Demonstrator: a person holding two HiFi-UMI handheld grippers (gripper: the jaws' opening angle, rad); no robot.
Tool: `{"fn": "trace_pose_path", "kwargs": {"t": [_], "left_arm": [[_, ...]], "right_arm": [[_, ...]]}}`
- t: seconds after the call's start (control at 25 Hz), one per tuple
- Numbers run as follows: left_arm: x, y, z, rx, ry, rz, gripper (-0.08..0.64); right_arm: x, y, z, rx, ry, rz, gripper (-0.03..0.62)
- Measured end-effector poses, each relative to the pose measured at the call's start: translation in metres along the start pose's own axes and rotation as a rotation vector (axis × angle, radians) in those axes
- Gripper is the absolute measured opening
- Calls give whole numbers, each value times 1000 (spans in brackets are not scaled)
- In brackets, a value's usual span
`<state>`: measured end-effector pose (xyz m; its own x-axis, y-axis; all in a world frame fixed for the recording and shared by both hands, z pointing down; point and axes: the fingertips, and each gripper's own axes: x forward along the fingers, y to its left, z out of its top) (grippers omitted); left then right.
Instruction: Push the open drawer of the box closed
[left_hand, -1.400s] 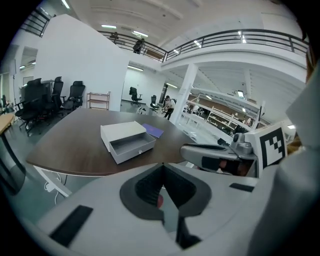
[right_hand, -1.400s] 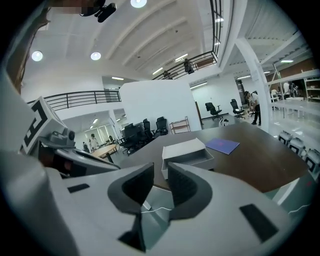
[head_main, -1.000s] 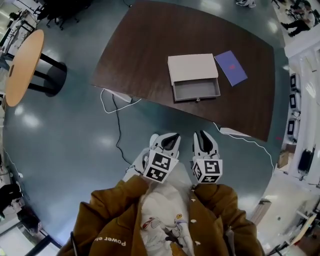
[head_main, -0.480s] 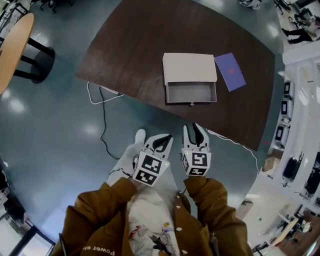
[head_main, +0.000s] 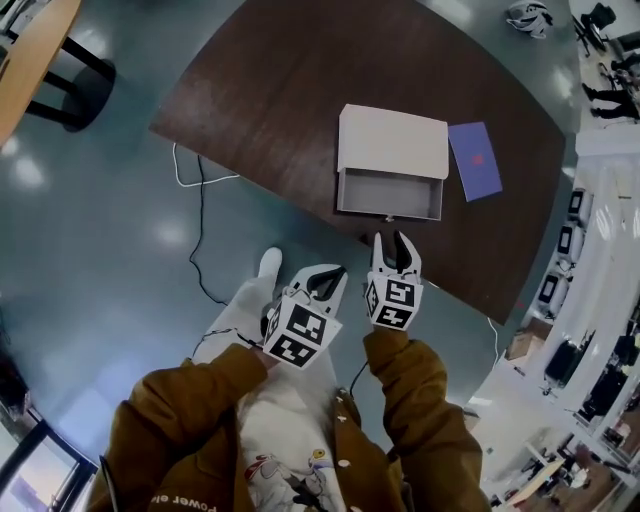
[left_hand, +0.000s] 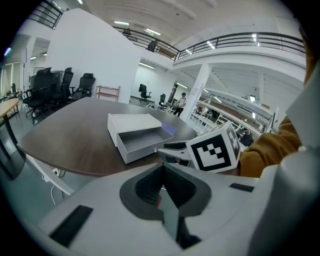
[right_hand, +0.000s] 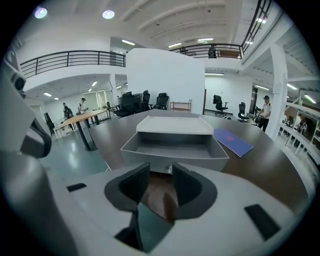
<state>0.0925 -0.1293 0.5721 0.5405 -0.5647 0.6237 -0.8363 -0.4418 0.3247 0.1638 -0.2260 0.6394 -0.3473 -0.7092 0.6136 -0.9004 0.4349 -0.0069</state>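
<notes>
Since a second ago the right gripper (head_main: 396, 240) has come up close to the open drawer (head_main: 390, 195), which juts from the box (head_main: 393, 140) toward the table (head_main: 280, 90) edge in the head view

Left gripper view: the left gripper (left_hand: 162, 172) has its jaws pressed together, empty

Right gripper view: the jaws are opening wide with nothing between them, and the drawer front is just ahead. It looks light and stiff, so push flat mid-panel or the box may slide
</notes>
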Motion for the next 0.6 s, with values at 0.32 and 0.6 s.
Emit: {"fn": "trace_pose_path", "kwargs": {"t": [0.32,0.6], "left_arm": [[5,0,-6,-8,9,-25,5],[4,8,-11,-13,23,-21,5]], "right_arm": [[29,-12,-13,-34,41,-39,133],[46,-17,-17,-47,54,-73,132]]}}
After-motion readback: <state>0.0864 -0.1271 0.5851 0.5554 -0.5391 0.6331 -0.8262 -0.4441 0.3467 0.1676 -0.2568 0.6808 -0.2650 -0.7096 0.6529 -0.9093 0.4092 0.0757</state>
